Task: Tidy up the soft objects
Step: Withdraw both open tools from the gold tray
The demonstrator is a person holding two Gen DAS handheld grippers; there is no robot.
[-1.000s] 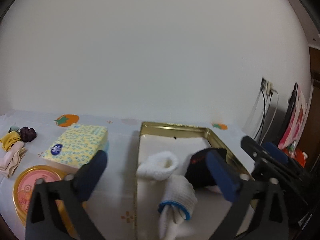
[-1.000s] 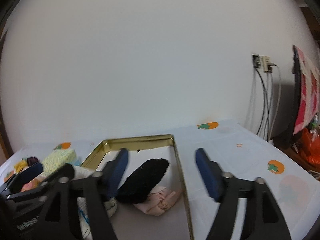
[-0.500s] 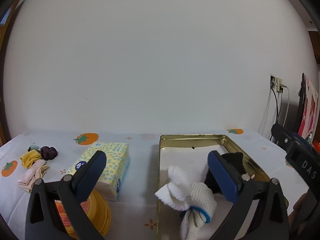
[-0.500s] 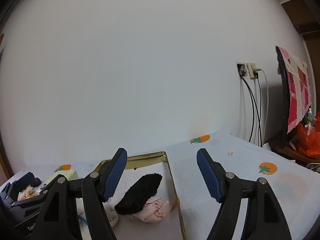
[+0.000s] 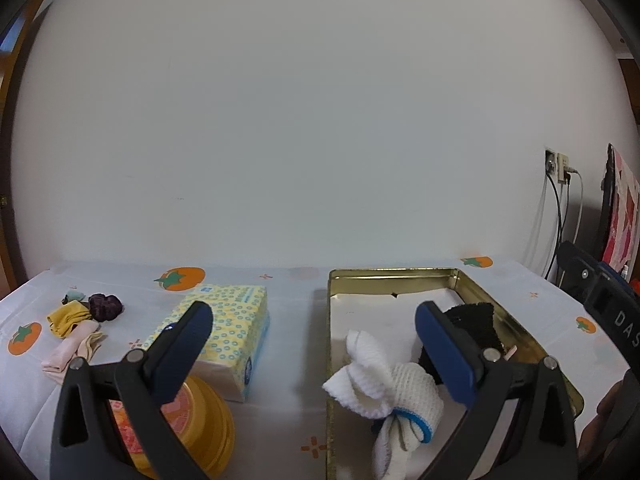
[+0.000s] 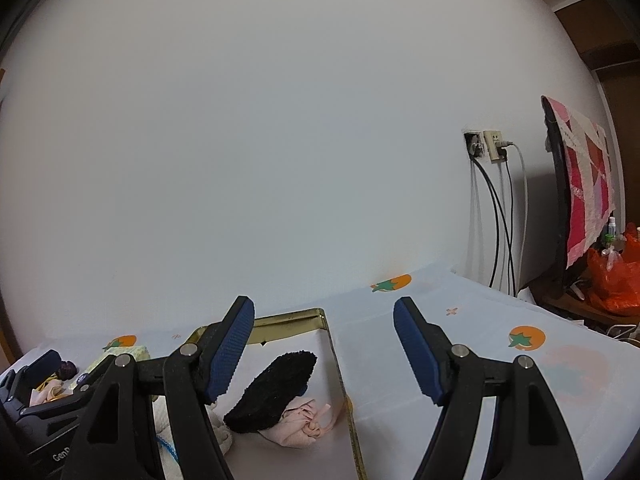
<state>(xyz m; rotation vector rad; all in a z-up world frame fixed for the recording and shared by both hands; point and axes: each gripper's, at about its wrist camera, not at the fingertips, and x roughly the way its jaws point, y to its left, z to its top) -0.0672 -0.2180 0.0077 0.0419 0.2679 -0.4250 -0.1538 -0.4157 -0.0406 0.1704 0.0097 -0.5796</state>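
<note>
While hovering above the table, left gripper and right gripper: jaws apart, nothing between. White glove, black cloth, pink cloth inside gold tin. Tissue pack left of tin.

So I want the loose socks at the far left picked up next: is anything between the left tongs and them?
Partly. The tissue pack and yellow tin sit by the left tongs; the socks lie left of them, otherwise clear.
</note>
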